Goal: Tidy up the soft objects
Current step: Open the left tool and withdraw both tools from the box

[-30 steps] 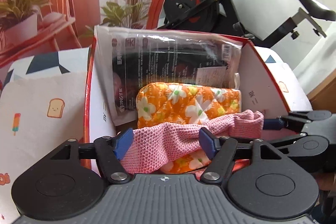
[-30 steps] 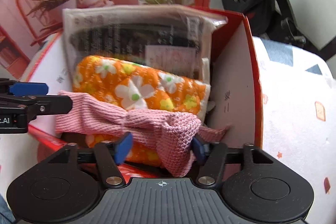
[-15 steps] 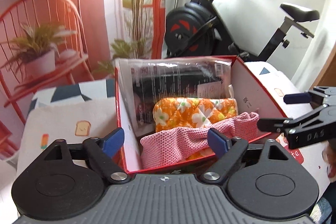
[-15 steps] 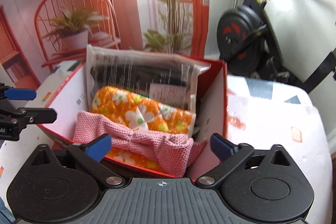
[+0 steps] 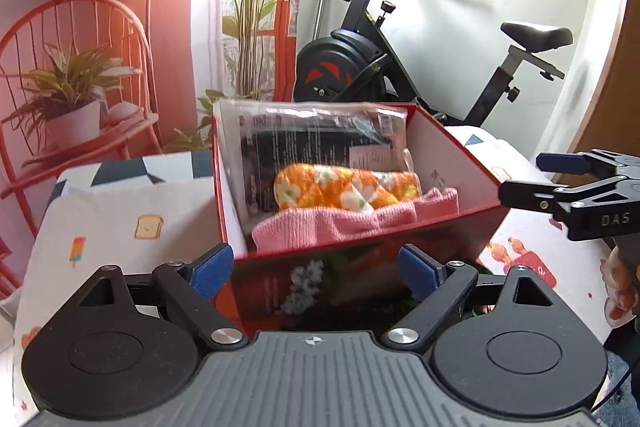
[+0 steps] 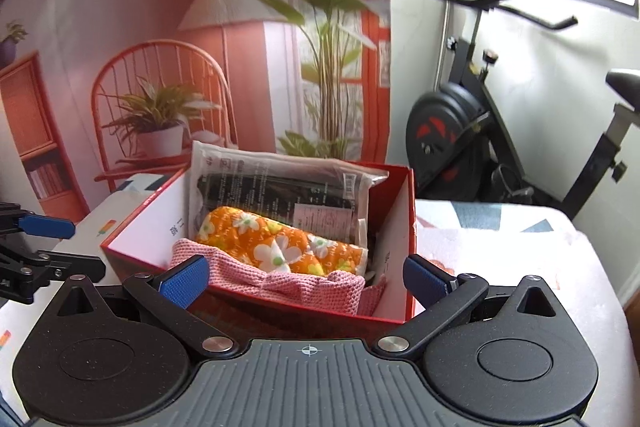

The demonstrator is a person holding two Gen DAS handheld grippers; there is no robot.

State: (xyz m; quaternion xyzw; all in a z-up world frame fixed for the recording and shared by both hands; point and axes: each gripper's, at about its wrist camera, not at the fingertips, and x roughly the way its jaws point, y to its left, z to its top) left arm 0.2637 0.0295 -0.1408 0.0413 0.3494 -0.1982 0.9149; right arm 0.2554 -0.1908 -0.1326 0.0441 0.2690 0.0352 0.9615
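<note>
While both claws hang wide and empty, the pink knit cloth (image 5: 352, 223) lies along the red box's (image 5: 452, 147) near wall, straight ahead of the left gripper (image 5: 316, 273); the right gripper (image 6: 308, 277) faces its far end.

Box (image 5: 452, 163): cardboard, glossy red outside with a printed near wall, matt white inside.
Pink cloth (image 5: 336, 223): coarse open knit, matt, a rough ribbed texture is shown.
Floral pad (image 5: 344, 187): quilted cotton-like cloth, orange with white flowers, soft and matt.
Packet (image 5: 320, 135): thin clear plastic film, crinkled and shiny, dark contents and a paper label are seen through it.
Left gripper (image 5: 316, 273): matt black plastic links, polished metal pivot pins, blue textured rubbery finger pads (image 5: 210, 271), ribbed grey housing.
Right gripper (image 6: 306, 277): the same finish is shown.
Tablecloth (image 5: 120, 223): smooth printed cloth, matt.
</note>
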